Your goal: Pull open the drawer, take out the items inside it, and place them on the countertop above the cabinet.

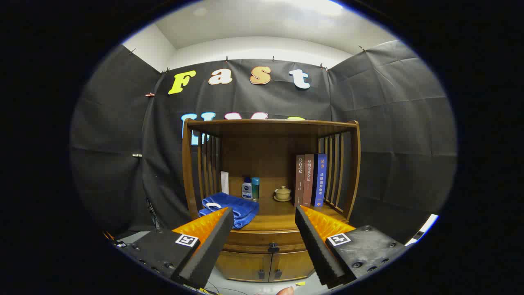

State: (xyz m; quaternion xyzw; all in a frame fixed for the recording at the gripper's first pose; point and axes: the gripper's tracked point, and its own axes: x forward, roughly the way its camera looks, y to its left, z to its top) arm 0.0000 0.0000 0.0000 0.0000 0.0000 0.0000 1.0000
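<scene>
Gripper (264,217) fingers spread wide, holding nothing, well short of the wooden cabinet (270,180). Its drawer (266,238) sits closed between them, dark knob (273,247) centred. On the countertop (282,215) above: blue towel (235,207), two bottles (250,188), lidded cup (282,193), three books (310,179).

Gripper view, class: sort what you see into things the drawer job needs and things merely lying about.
Job: drawer, shut, with its knob; countertop; gripper, open.

Lying about: blue towel, three books, two bottles, lidded cup, lower cabinet doors.
</scene>
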